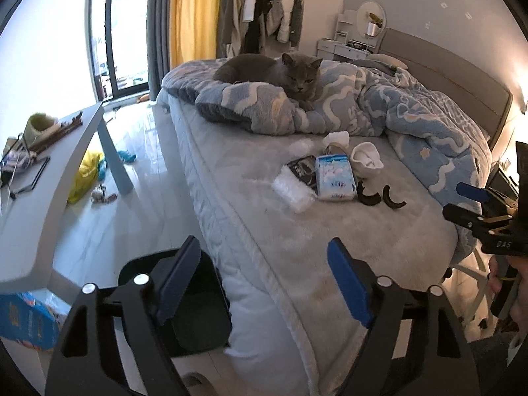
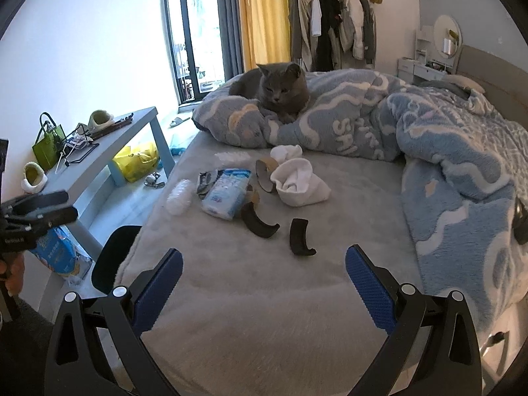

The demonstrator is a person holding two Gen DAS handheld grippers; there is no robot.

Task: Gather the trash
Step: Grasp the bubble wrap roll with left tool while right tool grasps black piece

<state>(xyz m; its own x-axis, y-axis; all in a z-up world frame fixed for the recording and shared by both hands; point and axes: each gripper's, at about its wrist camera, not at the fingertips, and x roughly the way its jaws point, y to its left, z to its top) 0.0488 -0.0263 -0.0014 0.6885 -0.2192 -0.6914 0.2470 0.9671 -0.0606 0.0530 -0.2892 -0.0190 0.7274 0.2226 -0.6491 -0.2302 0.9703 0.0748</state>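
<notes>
Litter lies in a cluster on the grey bed sheet (image 1: 346,241): a blue-and-white tissue pack (image 1: 335,178) (image 2: 227,191), a dark wrapper (image 1: 302,168), a white fluffy wad (image 1: 292,188), a cardboard roll (image 2: 265,170), a crumpled white cloth (image 2: 300,181) and two black curved pieces (image 2: 259,222) (image 2: 298,237). A black bin (image 1: 198,313) stands on the floor against the bed's side. My left gripper (image 1: 264,280) is open and empty, over the bed's edge and the bin. My right gripper (image 2: 264,283) is open and empty above the sheet, short of the black pieces.
A grey cat (image 2: 277,87) lies on the blue patterned blanket (image 2: 445,151) behind the litter. A grey side table (image 1: 66,165) with clutter stands left of the bed. A yellow bag (image 1: 84,175) and small toys lie on the floor.
</notes>
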